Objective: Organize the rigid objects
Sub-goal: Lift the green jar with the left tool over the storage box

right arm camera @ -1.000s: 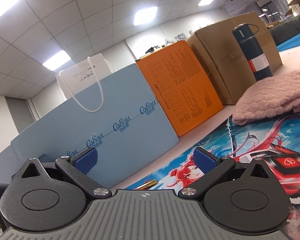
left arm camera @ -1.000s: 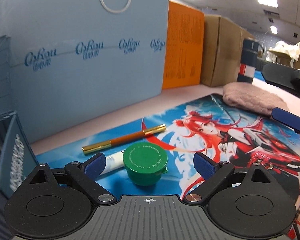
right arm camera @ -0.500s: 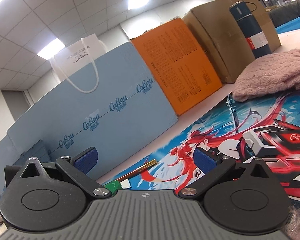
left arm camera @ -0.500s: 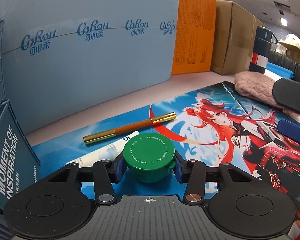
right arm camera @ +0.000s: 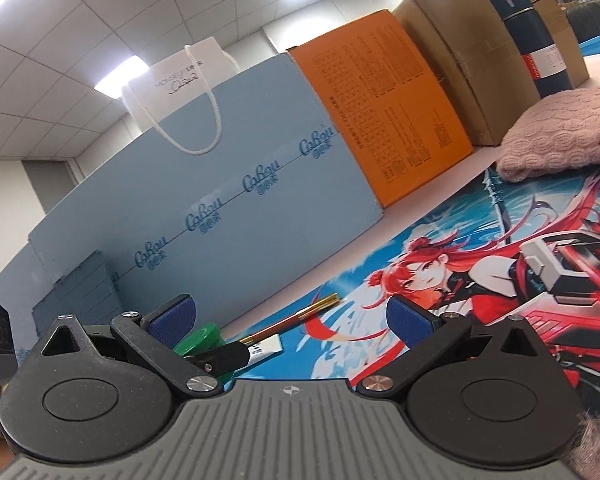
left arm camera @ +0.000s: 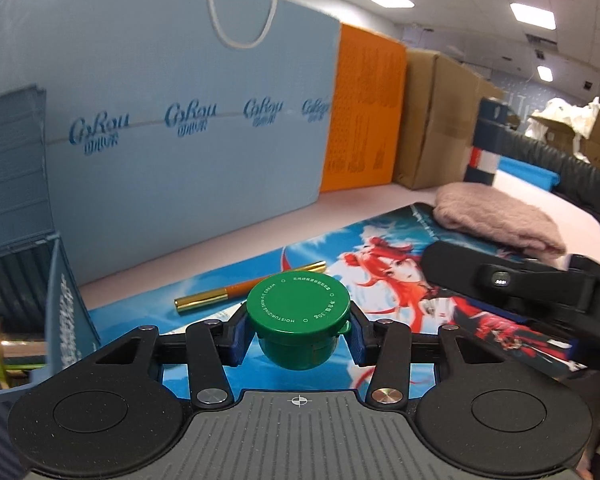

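On pale worktop (left arm camera: 380, 200), anime mat (right arm camera: 480, 240) — boxes behind, tiled ceiling lit. Left gripper (left arm camera: 298, 330) jaws just closed, clamped on green jar (left arm camera: 298, 316) above mat; right gripper (right arm camera: 292, 320) jaws apart, empty.

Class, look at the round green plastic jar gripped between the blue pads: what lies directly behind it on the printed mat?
Behind the round green plastic jar lies a slim orange-and-gold pen, its middle hidden by the lid. A white item beside it is mostly covered; what it is cannot be told.

in the right wrist view we see only the green jar's (right arm camera: 198, 341) lid edge, lower left; the pen's (right arm camera: 296, 320) near end is hidden.
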A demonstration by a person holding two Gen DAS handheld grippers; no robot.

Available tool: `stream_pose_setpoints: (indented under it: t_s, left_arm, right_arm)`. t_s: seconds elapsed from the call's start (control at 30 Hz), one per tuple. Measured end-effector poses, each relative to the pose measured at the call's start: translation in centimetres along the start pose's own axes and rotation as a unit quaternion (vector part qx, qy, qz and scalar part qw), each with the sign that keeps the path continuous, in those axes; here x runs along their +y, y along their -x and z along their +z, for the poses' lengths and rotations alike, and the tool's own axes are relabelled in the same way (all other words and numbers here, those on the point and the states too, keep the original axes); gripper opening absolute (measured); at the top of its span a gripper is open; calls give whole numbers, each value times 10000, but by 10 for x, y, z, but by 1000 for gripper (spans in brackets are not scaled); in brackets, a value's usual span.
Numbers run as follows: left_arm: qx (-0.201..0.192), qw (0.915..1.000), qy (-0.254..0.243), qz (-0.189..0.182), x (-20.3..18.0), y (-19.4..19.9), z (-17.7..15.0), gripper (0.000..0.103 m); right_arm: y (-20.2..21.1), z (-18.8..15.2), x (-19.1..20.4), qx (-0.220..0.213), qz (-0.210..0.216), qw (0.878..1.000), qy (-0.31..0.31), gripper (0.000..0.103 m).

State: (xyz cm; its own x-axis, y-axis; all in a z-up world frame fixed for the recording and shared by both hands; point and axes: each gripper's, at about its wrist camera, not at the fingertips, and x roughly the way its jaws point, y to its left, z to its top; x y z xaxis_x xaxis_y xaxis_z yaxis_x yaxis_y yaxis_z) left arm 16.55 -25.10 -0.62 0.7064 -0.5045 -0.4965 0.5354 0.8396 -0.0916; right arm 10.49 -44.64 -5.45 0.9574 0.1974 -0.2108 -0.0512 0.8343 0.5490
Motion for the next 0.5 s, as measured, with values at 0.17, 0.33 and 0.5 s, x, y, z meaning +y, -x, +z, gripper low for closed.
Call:
stream_pose_setpoints:
  t_s: [0.17, 0.33, 0.5]
  left_arm:
    - [-156, 9997, -123, -121, -2, 25, -1, 45]
    - [-447, 9987, -136, -226, 1, 57, 2, 45]
    - [-760, 9970, -99, -142, 13, 86, 8, 45]
  right_arm:
    - [0, -1, -2, 119, 508, 9983, -248, 103]
    - [4, -2, -4, 88, 972, 9928, -692, 103]
    - [5, -8, 10, 188, 1013, 9921, -722, 103]
